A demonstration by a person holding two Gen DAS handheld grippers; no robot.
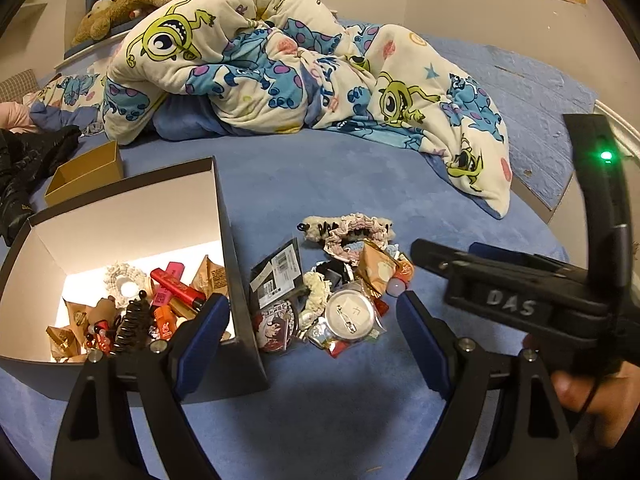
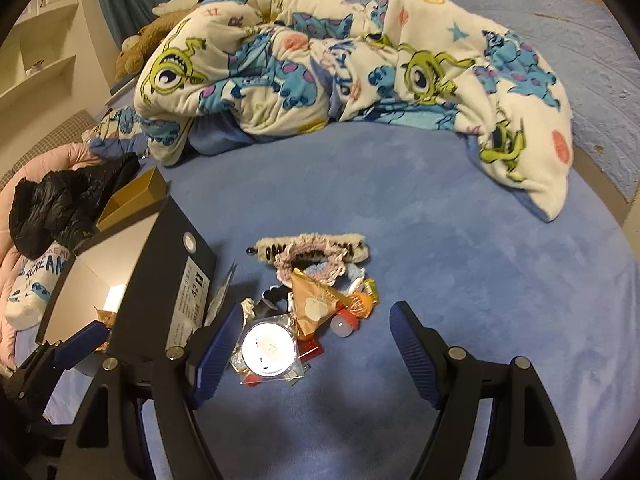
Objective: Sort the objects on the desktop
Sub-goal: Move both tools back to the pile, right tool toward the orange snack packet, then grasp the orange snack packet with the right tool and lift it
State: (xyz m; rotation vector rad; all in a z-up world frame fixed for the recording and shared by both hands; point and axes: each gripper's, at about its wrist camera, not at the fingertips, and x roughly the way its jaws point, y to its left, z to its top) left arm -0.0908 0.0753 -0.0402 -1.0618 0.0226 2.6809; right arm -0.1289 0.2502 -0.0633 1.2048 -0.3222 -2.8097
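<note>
Blue bed sheet (image 1: 320, 184) carries everything, with a crumpled cartoon quilt (image 1: 280, 64) at the far side. At near left stands a dark shoe box (image 1: 236, 280), partly filled. Just right of it lies a pile of trinkets: fluffy hair bands (image 2: 312, 248), soft and light; a gold triangular packet (image 2: 316, 304), crinkly; a round tin badge (image 2: 269, 349), stiff and slippery, best pinched across its rim. Left hand-held gripper (image 1: 312, 316) and right hand-held gripper (image 2: 316, 332) both gape empty.

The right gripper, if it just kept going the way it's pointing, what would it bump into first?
Probably the pile of small things on the blue bedspread. The right gripper is open, and the round silver badge by its left finger looks nearest, though depth is hard to judge.
</note>
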